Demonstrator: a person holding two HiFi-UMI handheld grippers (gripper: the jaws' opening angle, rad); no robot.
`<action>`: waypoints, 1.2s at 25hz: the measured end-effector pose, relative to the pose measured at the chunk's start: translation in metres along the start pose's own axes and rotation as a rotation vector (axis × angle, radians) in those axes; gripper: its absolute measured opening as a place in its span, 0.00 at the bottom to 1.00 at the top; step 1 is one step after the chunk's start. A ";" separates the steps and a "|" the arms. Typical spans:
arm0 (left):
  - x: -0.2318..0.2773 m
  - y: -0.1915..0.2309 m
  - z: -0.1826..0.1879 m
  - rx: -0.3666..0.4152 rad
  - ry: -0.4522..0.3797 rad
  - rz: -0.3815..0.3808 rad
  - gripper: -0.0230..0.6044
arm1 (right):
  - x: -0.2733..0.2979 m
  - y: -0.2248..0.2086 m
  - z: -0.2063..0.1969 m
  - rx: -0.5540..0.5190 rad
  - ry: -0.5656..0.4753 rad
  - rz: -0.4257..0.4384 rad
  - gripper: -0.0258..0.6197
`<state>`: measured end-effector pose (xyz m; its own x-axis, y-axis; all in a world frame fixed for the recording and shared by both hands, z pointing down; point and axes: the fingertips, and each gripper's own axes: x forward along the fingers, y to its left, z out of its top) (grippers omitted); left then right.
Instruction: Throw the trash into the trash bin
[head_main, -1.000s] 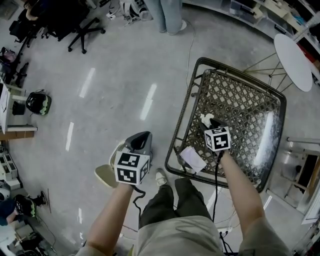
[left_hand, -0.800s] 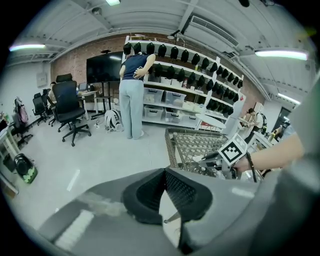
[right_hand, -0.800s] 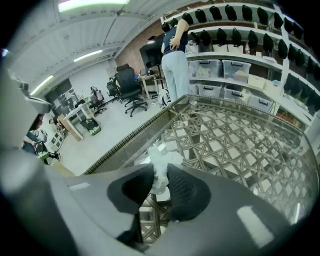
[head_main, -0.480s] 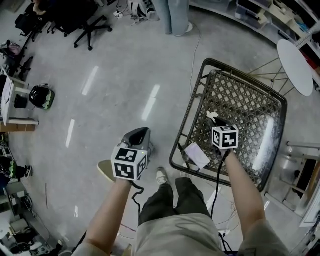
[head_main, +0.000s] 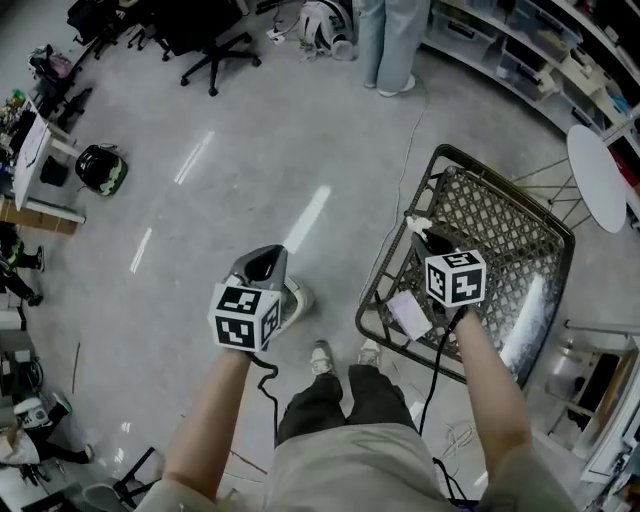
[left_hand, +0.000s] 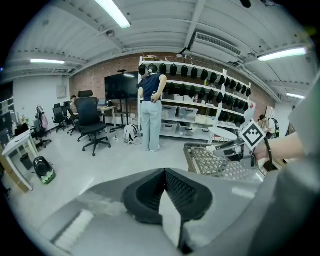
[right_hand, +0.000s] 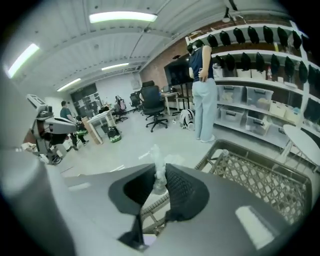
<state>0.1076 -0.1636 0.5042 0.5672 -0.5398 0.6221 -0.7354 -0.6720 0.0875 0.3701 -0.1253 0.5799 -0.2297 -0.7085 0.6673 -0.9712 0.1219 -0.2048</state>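
The right tool (right_hand: 159, 182), centre right in the head view, has just been closing and is now clamped on a small crumpled wad of whitish, half-translucent trash (right_hand: 158, 165). The wad pokes up out of the ribbed black pads (right_hand: 182, 192) like a twisted tail, so only its lower part is gripped. It hangs over the near-left edge of the dark wire-lattice counter (head_main: 500, 225), a rimmed metal mesh top. A flat white paper sheet (head_main: 408, 314) lies in that counter's lower-left corner. The left tool (left_hand: 164, 180), lower left of centre, has its jaws together with nothing between them.

The step in hand looks like carrying the wad to the bin. A pale round object (head_main: 296, 300) on the glossy grey floor, half hidden just beyond the left tool, may be that bin, but I cannot tell for sure. The wad looks light, soft and springy. It would be best moved smoothly under steady pressure and let go only directly above the opening, since such a scrap could drift sideways or cling to the pads.
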 end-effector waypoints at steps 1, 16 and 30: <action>-0.008 0.006 -0.001 -0.007 -0.005 0.014 0.04 | 0.001 0.014 0.007 -0.019 -0.004 0.023 0.14; -0.134 0.134 -0.109 -0.214 0.012 0.263 0.04 | 0.079 0.250 0.012 -0.318 0.097 0.347 0.14; -0.174 0.199 -0.250 -0.438 0.095 0.363 0.04 | 0.179 0.386 -0.100 -0.486 0.354 0.491 0.14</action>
<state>-0.2303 -0.0768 0.6079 0.2286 -0.6351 0.7378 -0.9732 -0.1686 0.1564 -0.0520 -0.1349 0.6920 -0.5681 -0.2404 0.7871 -0.6531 0.7136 -0.2534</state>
